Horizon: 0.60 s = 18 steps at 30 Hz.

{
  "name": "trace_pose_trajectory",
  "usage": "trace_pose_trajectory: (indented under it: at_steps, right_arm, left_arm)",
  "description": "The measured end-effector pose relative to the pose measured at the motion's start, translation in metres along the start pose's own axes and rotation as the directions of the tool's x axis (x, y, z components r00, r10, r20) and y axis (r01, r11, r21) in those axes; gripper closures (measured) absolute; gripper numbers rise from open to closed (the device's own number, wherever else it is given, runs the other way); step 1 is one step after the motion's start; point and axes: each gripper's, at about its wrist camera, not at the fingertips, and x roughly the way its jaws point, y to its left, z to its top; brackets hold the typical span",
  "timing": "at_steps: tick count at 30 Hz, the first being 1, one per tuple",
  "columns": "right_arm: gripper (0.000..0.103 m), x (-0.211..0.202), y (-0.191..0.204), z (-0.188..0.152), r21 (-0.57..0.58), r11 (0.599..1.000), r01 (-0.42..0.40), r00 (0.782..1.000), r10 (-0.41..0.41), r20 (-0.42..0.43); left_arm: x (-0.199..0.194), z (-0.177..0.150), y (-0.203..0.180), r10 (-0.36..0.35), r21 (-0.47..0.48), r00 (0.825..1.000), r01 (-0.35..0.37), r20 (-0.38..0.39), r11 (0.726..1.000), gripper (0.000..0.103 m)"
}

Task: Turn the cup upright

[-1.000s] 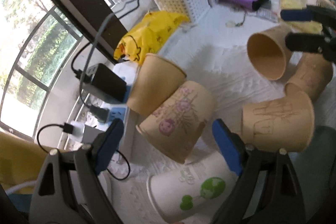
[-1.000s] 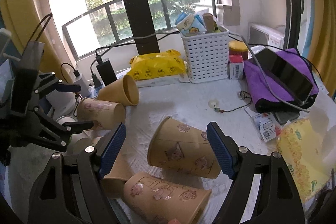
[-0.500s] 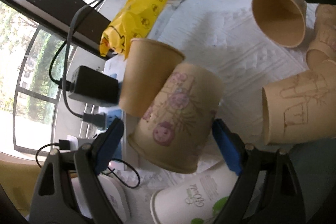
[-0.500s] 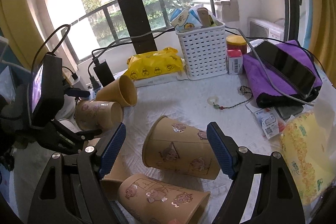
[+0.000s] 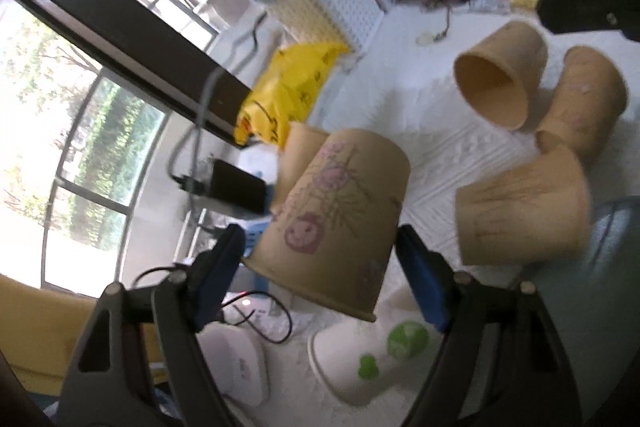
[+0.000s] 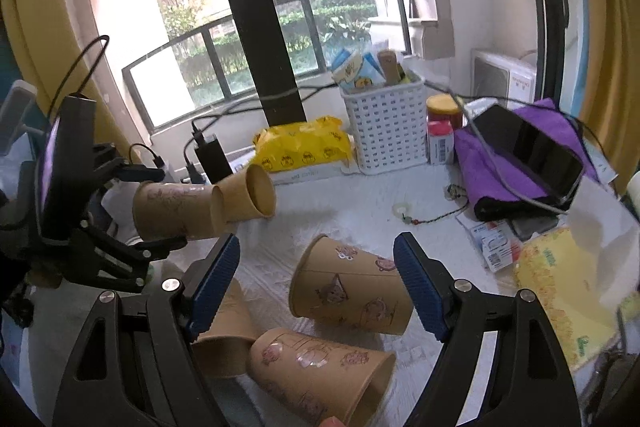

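My left gripper is shut on a tan paper cup with pink drawings and holds it lifted above the table, tilted on its side. The same cup shows in the right wrist view, clamped in the left gripper. My right gripper is open, fingers either side of a tan cup with brown drawings lying on its side on the white cloth. Another tan cup lies in front of it, and one lies behind the lifted cup.
A white cup with green dots lies below the left gripper. A white basket, yellow packet, purple bag with a tablet, power strip and cables crowd the back. A yellow bag lies right.
My left gripper has closed on the pink-drawn cup and lifted it off the table. The right gripper has stayed open over the brown-drawn cup.
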Motion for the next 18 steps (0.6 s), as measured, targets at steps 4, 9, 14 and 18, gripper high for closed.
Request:
trace_pose_trajectory:
  at_steps: [4, 9, 14, 18]
  right_arm:
    - [0.021, -0.023, 0.008, -0.001, -0.012, 1.0, 0.006, 0.999, -0.005, 0.034]
    - [0.021, -0.054, 0.018, -0.013, -0.029, 1.0, 0.012, 0.998, -0.01, 0.058]
    - [0.021, -0.073, 0.032, -0.032, -0.061, 0.998, 0.011, 0.999, -0.008, 0.045]
    - [0.021, -0.09, 0.043, -0.053, -0.086, 0.996, 0.006, 1.0, -0.003, 0.029]
  left_arm:
    - [-0.04, -0.002, -0.006, 0.01, -0.006, 0.998, -0.01, 0.058, 1.0, 0.025]
    - [-0.089, -0.019, -0.03, 0.0, 0.0, 0.993, 0.0, 0.115, 1.0, 0.025]
    - [-0.122, -0.038, -0.058, -0.032, -0.028, 0.989, 0.036, 0.143, 0.999, 0.025]
    - [-0.134, -0.057, -0.087, -0.073, -0.043, 0.987, 0.08, 0.14, 0.996, 0.025]
